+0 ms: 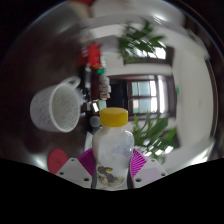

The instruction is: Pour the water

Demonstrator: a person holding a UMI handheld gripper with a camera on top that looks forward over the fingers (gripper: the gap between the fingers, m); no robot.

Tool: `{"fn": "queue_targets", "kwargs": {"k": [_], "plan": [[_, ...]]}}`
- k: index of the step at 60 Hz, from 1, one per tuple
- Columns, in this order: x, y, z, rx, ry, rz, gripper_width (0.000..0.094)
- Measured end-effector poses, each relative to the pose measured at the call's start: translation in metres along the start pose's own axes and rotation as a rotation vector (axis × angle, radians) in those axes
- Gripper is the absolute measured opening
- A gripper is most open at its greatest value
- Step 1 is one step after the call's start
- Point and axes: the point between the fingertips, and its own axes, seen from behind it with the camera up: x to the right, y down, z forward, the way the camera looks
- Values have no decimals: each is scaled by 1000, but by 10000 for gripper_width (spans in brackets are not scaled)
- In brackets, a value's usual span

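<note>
Behind the counter (pixel 150 130) stand a window, leafy plants (pixel 143 42) and some small bottles (pixel 97 68) near the wall. A bottle (pixel 113 152) with a yellow cap sits between the pink pads (pixel 88 160), which look pressed to its sides, so the jaws appear clamped on it at a middling width. A white cup (pixel 56 106) lies ahead and off to the left, its mouth turned toward the camera, apart from the bottle. My judgement: the bottle is held and being carried to the cup; next comes lining its mouth over the rim and tipping, though the cap looks on. Room between bottle and cup seems open; the small bottles crowd the far side.
</note>
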Motion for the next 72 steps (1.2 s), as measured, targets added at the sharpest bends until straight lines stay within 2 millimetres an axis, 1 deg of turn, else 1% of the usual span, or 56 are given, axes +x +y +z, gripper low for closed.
{"fn": "queue_targets", "kwargs": {"k": [5,6,7,8,10,13,15,16,17,18,21,24,25,26,31,32,34,42,45,46,47,48,57,60,64,67,69,72], "plan": [[-3,12,-8,-18,-120,371,412],[-8,12,-10,-22,-132,450,409],[-8,13,-11,-17,-158,524,409],[-16,9,-7,-18,-161,601,419],[-15,20,-7,-5,-234,737,430],[-22,20,-11,1,-317,938,432],[-26,21,-9,4,-349,1059,433],[-27,21,-13,-4,-355,1109,434],[-37,12,-18,-10,-346,1156,433],[-37,24,-8,7,-368,1190,434],[-39,36,-1,23,-365,1277,435],[-44,44,2,38,-360,1325,435],[-43,33,-9,32,-350,1342,434],[-49,38,-1,45,-353,1361,433],[-56,39,2,85,-365,1430,433],[-54,34,0,87,-362,1438,433],[-55,34,2,98,-360,1450,433],[-67,31,10,103,-355,1439,430],[-78,33,14,80,-353,1414,431],[-82,34,14,72,-356,1404,454],[-79,33,15,89,-338,1405,436],[-80,33,15,88,-334,1405,430],[-81,36,15,71,-321,1435,431],[-80,37,14,66,-310,1439,459],[-79,38,14,60,-294,1445,537],[-79,38,14,52,-294,1441,565],[-83,39,13,31,-306,1439,585],[-91,43,10,-25,-326,1457,661]]}}
